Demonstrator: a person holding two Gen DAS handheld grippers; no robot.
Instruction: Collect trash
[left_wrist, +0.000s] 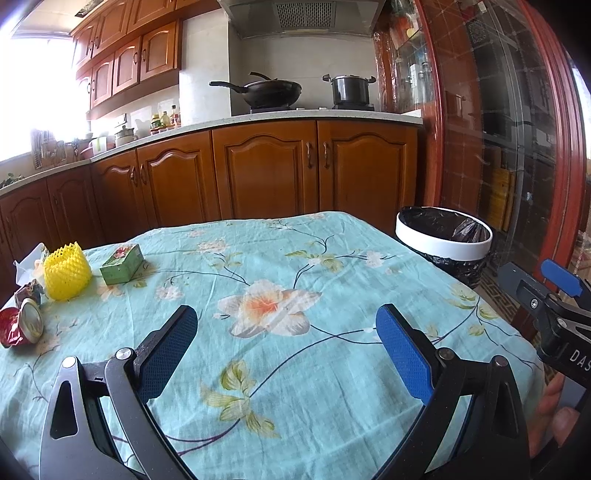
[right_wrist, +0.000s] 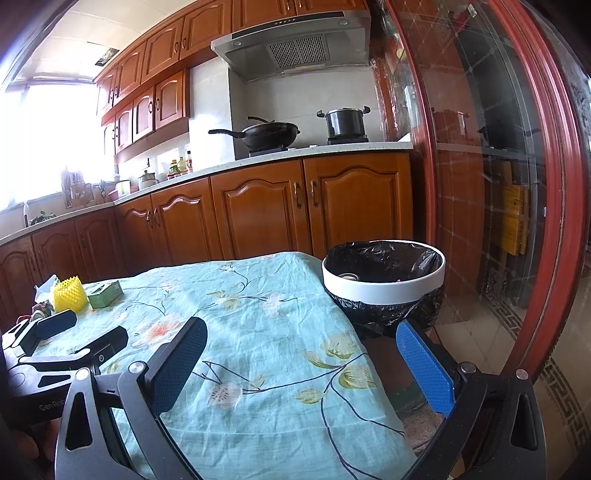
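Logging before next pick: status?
Left gripper open, empty; right gripper open, empty. Yellow foam net, green box, crushed can on table's left edge. Bin clear.

wrinkled cloth tablecloth (left_wrist: 295, 258), glossy wood cabinets (left_wrist: 266, 170)

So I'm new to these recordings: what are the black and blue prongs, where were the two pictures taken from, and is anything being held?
The prongs are two-finger grippers that a person holds, one per hand, each with a camera looking along its fingers. The left gripper and the right gripper are both open and hold nothing. On the floral turquoise tablecloth at the far left lie a yellow foam fruit net, a small green carton, a crushed red can and some crumpled white paper. Past the table's right corner stands a white-rimmed bin with a black liner; something round already lies inside it.
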